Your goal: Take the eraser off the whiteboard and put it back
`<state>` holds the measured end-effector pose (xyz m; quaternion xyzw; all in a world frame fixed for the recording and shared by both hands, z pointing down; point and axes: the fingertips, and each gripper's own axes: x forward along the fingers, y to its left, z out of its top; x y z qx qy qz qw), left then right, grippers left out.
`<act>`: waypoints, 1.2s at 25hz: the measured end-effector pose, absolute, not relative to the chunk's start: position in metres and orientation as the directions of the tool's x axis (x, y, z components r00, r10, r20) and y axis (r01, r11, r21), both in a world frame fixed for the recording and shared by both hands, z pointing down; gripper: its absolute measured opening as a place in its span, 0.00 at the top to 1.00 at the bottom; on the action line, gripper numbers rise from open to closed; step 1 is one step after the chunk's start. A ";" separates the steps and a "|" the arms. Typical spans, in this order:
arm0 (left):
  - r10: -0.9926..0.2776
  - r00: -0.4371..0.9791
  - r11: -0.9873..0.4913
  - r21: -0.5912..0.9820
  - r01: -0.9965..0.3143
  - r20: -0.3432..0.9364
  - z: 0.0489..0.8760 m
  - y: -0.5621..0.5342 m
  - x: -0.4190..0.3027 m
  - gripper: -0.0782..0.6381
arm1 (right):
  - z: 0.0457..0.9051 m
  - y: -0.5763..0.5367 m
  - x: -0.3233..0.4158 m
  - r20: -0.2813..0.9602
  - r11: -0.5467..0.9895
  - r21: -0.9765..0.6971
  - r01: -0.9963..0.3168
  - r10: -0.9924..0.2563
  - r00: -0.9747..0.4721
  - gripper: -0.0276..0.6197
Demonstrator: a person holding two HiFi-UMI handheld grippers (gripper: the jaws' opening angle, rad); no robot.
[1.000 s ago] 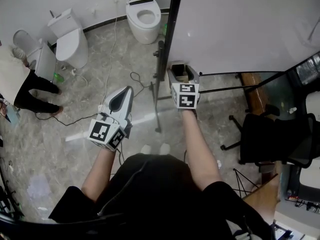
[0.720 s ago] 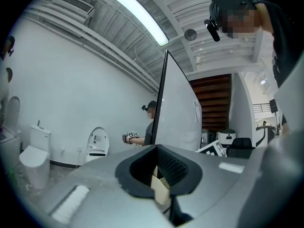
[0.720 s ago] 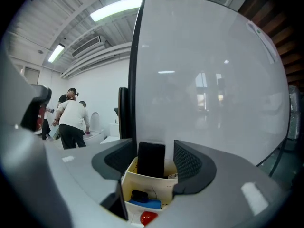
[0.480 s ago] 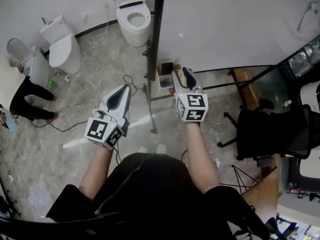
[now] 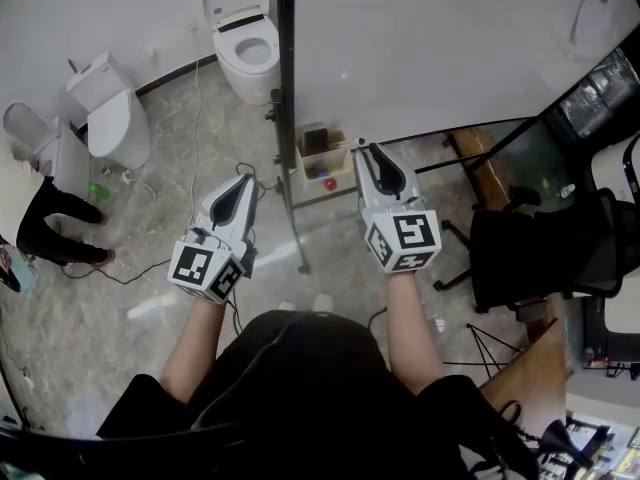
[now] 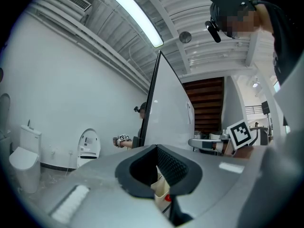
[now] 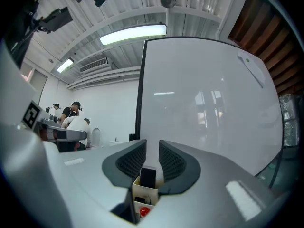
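Observation:
The whiteboard (image 5: 430, 48) stands on a black-framed stand. A cream box (image 5: 320, 160) hangs at its lower left corner. The black eraser (image 7: 147, 177) stands upright in that box, with a small red thing (image 7: 144, 212) lower down. My right gripper (image 5: 372, 151) hovers just right of the box, level and clear of it. Its jaws (image 7: 152, 148) have just been closing; a narrow gap remains and nothing is between them. My left gripper (image 5: 245, 180) hangs left of the stand post, tips together, holding nothing. It faces the box (image 6: 161, 189).
Two toilets (image 5: 240, 28) (image 5: 100, 108) stand on the marble floor at the far left. A person (image 5: 50, 218) is at the left edge, and a cable trails over the floor. A black office chair (image 5: 540, 258) sits to the right. The stand post (image 5: 285, 118) lies between my grippers.
My right gripper has come away from the box toward me and risen, and its jaws have narrowed. The eraser stays in the box. The left gripper has shifted only slightly.

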<state>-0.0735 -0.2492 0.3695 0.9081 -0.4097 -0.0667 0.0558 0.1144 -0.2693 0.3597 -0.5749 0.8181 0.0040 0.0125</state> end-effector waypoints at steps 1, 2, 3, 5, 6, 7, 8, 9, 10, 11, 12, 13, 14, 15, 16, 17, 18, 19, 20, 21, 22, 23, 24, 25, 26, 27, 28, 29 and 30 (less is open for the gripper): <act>-0.752 0.654 -0.657 0.167 -0.735 -0.083 0.367 -0.249 -0.073 0.88 | 0.356 -0.264 0.115 -0.031 0.341 -0.006 -0.940 -0.940 -0.340 0.82; -0.754 0.651 -0.655 0.169 -0.737 -0.083 0.366 -0.248 -0.073 0.88 | 0.354 -0.260 0.116 -0.035 0.341 -0.007 -0.940 -0.939 -0.341 0.83; -0.759 0.647 -0.650 0.162 -0.743 -0.074 0.367 -0.249 -0.075 0.88 | 0.353 -0.256 0.117 -0.037 0.341 -0.009 -0.940 -0.939 -0.341 0.85; -0.771 0.635 -0.635 0.155 -0.757 -0.054 0.368 -0.249 -0.078 0.88 | 0.352 -0.248 0.120 -0.037 0.341 -0.014 -0.940 -0.939 -0.341 0.86; -0.773 0.633 -0.632 0.154 -0.759 -0.051 0.368 -0.249 -0.078 0.88 | 0.350 -0.244 0.121 -0.039 0.341 -0.012 -0.940 -0.940 -0.340 0.86; -0.771 0.634 -0.634 0.153 -0.758 -0.054 0.367 -0.248 -0.079 0.88 | 0.348 -0.240 0.122 -0.044 0.341 -0.010 -0.940 -0.939 -0.341 0.87; -0.766 0.639 -0.640 0.152 -0.753 -0.063 0.366 -0.247 -0.079 0.88 | 0.346 -0.236 0.123 -0.049 0.343 -0.007 -0.939 -0.938 -0.343 0.88; -0.760 0.646 -0.648 0.153 -0.746 -0.075 0.365 -0.245 -0.078 0.88 | 0.343 -0.231 0.123 -0.053 0.346 -0.005 -0.938 -0.937 -0.345 0.88; -0.755 0.650 -0.654 0.157 -0.740 -0.084 0.364 -0.244 -0.078 0.88 | 0.341 -0.227 0.123 -0.055 0.348 -0.004 -0.937 -0.936 -0.348 0.89; -0.752 0.653 -0.657 0.159 -0.737 -0.087 0.364 -0.243 -0.077 0.88 | 0.339 -0.222 0.123 -0.056 0.352 -0.003 -0.936 -0.935 -0.351 0.90; -0.751 0.655 -0.659 0.155 -0.736 -0.086 0.364 -0.242 -0.078 0.88 | 0.336 -0.218 0.123 -0.058 0.357 -0.004 -0.934 -0.933 -0.356 0.90; -0.749 0.658 -0.662 0.146 -0.735 -0.083 0.365 -0.242 -0.078 0.88 | 0.334 -0.213 0.123 -0.063 0.361 -0.007 -0.933 -0.931 -0.360 0.90; -0.745 0.662 -0.666 0.134 -0.734 -0.079 0.366 -0.241 -0.078 0.88 | 0.331 -0.209 0.123 -0.068 0.364 -0.011 -0.932 -0.930 -0.362 0.91; -0.742 0.666 -0.669 0.127 -0.732 -0.075 0.367 -0.241 -0.078 0.88 | 0.330 -0.206 0.123 -0.071 0.366 -0.013 -0.931 -0.929 -0.364 0.94; -0.740 0.668 -0.672 0.124 -0.730 -0.074 0.368 -0.241 -0.078 0.88 | 0.329 -0.203 0.123 -0.071 0.368 -0.013 -0.930 -0.928 -0.366 0.94; -0.739 0.669 -0.672 0.125 -0.729 -0.072 0.369 -0.241 -0.078 0.88 | 0.329 -0.201 0.123 -0.070 0.371 -0.012 -0.929 -0.927 -0.369 0.94; -0.739 0.670 -0.673 0.128 -0.729 -0.071 0.370 -0.240 -0.077 0.88 | 0.329 -0.199 0.123 -0.070 0.372 -0.010 -0.928 -0.926 -0.371 0.94; -0.738 0.671 -0.673 0.131 -0.728 -0.071 0.370 -0.240 -0.077 0.88 | 0.329 -0.198 0.123 -0.068 0.372 -0.008 -0.928 -0.926 -0.370 0.94; -0.737 0.672 -0.675 0.133 -0.726 -0.071 0.370 -0.240 -0.076 0.88 | 0.329 -0.197 0.123 -0.067 0.371 -0.008 -0.928 -0.927 -0.370 0.94; -0.736 0.674 -0.676 0.133 -0.724 -0.071 0.370 -0.239 -0.075 0.88 | 0.329 -0.196 0.124 -0.067 0.371 -0.010 -0.928 -0.927 -0.370 0.94; -0.735 0.674 -0.677 0.135 -0.724 -0.072 0.370 -0.239 -0.075 0.88 | 0.329 -0.195 0.124 -0.068 0.371 -0.014 -0.928 -0.927 -0.370 0.94; -0.734 0.675 -0.678 0.137 -0.722 -0.074 0.370 -0.238 -0.074 0.88 | 0.328 -0.194 0.124 -0.069 0.371 -0.016 -0.928 -0.927 -0.369 0.94; -0.731 0.677 -0.681 0.141 -0.719 -0.079 0.370 -0.238 -0.074 0.88 | 0.328 -0.193 0.125 -0.070 0.370 -0.016 -0.929 -0.927 -0.368 0.94; -0.726 0.682 -0.686 0.148 -0.712 -0.088 0.368 -0.237 -0.072 0.88 | 0.328 -0.192 0.125 -0.071 0.368 -0.017 -0.930 -0.928 -0.366 0.94; -0.721 0.686 -0.692 0.154 -0.705 -0.097 0.367 -0.235 -0.071 0.88 | 0.327 -0.191 0.126 -0.074 0.366 -0.017 -0.930 -0.928 -0.364 0.94; -0.720 0.687 -0.693 0.153 -0.704 -0.097 0.367 -0.235 -0.071 0.88 | 0.327 -0.190 0.127 -0.077 0.365 -0.020 -0.931 -0.929 -0.362 0.94; -0.722 0.686 -0.691 0.146 -0.708 -0.089 0.368 -0.235 -0.072 0.88 | 0.326 -0.189 0.127 -0.082 0.364 -0.024 -0.931 -0.929 -0.361 0.94; -0.724 0.685 -0.689 0.139 -0.711 -0.081 0.369 -0.235 -0.073 0.88 | 0.325 -0.188 0.128 -0.086 0.363 -0.029 -0.931 -0.929 -0.359 0.94; -0.722 0.687 -0.691 0.135 -0.711 -0.079 0.369 -0.235 -0.073 0.88 | 0.324 -0.188 0.128 -0.088 0.362 -0.031 -0.932 -0.930 -0.358 0.94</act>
